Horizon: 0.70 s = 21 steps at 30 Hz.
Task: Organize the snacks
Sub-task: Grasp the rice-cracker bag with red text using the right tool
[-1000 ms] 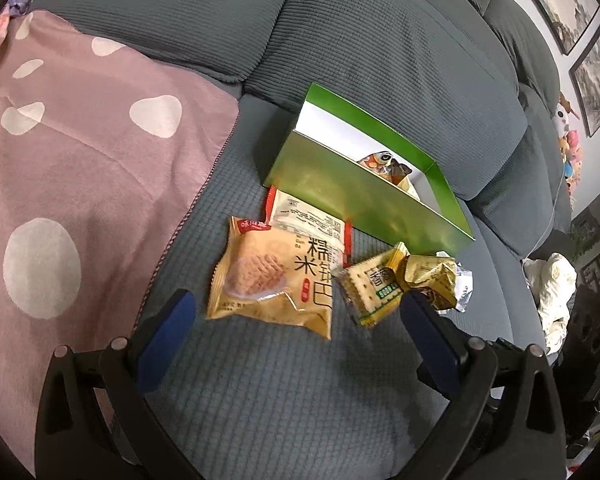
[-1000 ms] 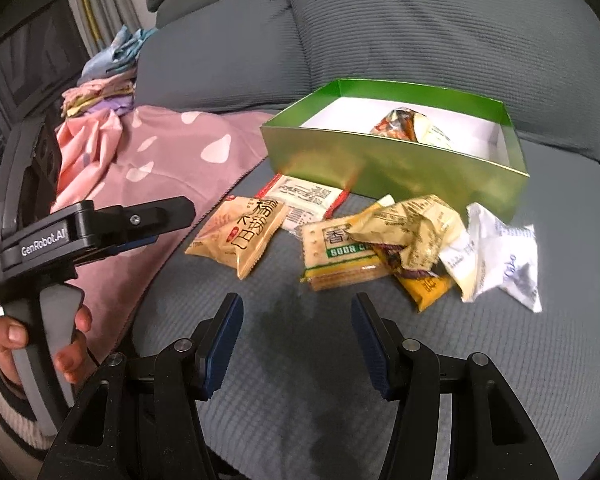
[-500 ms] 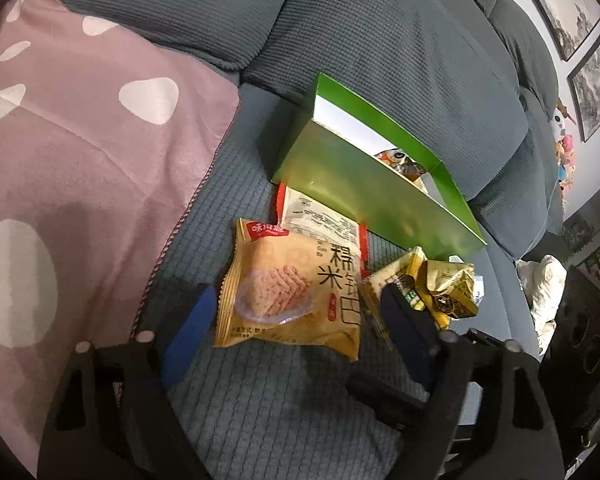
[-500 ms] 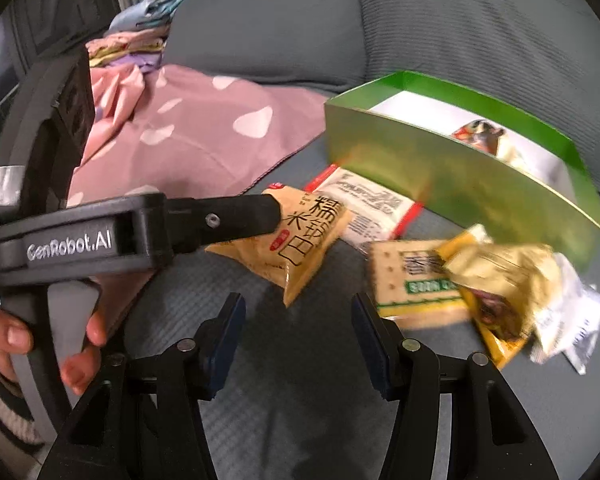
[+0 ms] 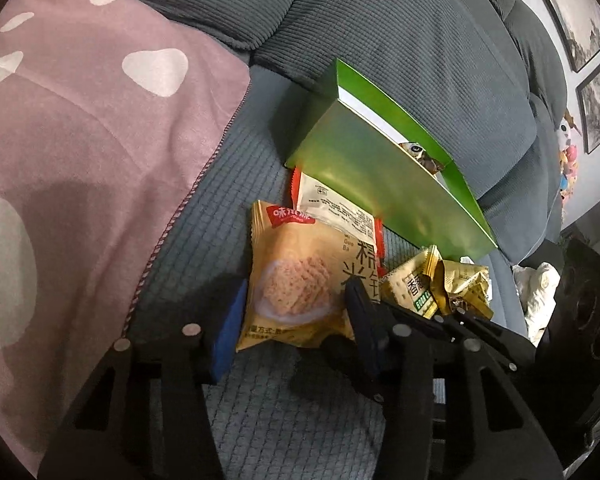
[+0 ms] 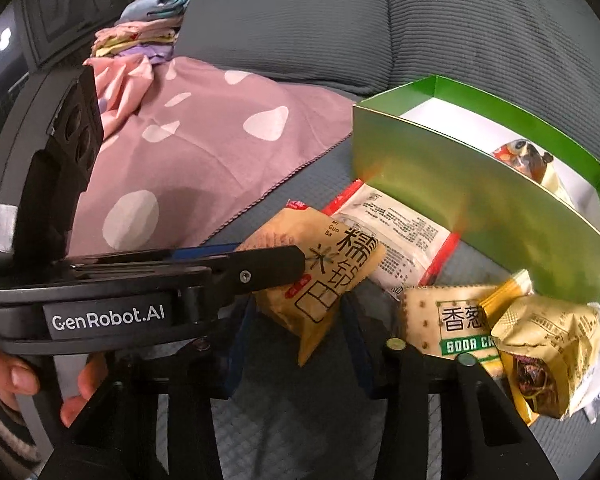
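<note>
A home living room is being shown: the scene is being filled by a grey ribbed-fabric sofa (image 5: pixel 400 40) on which a pink blanket with white spots (image 5: pixel 80 140) is being spread. Framed landscape pictures (image 5: pixel 588 40) are being displayed on the wall, and folded pastel clothes (image 6: pixel 140 36) are being kept beside the sofa.

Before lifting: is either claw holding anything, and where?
The left claw, jaws closing, pinches the orange cracker packet by its lower side edges. The right claw, also closing, has that packet's corner between its jaws, untouched.
</note>
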### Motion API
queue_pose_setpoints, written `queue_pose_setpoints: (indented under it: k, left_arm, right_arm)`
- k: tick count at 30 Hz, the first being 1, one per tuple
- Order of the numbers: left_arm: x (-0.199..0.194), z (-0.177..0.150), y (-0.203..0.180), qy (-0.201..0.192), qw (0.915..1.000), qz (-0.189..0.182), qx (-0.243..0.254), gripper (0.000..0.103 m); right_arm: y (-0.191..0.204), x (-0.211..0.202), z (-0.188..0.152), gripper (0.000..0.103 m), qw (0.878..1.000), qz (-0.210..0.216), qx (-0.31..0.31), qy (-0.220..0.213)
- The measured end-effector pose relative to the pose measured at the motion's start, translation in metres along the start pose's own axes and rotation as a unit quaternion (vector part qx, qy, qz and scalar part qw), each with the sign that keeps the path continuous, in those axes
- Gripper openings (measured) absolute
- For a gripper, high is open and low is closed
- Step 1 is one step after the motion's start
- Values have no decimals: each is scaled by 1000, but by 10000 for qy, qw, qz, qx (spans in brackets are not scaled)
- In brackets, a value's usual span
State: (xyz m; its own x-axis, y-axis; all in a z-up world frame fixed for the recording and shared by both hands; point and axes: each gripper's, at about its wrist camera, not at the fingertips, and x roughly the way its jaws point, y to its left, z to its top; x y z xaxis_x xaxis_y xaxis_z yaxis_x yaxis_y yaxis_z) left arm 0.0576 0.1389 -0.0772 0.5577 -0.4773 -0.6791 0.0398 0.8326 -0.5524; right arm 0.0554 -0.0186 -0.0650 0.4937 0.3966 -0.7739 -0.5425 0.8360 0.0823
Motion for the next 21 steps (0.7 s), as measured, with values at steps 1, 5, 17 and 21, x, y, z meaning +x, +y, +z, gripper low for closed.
queue_pose_setpoints:
  k: [1,5,17,21]
  left_arm:
    - [0,0,-1,6,10000,14,20,49]
    - [-1,-2,-7,-3,10000,66,33,48]
    - [-28,-12,-46,-208,9988,97,441,48]
    - [-37,-15,-62,-294,9977,66,599,48]
  right_arm:
    - [1,1,0,38,10000,-34,-43,6]
    - [3,1,0,34,9999,-48,-121,-7]
    - [1,-38,-11,30,9993,119,90,-350]
    - [0,-59,-15,30,9984,64,124,-549]
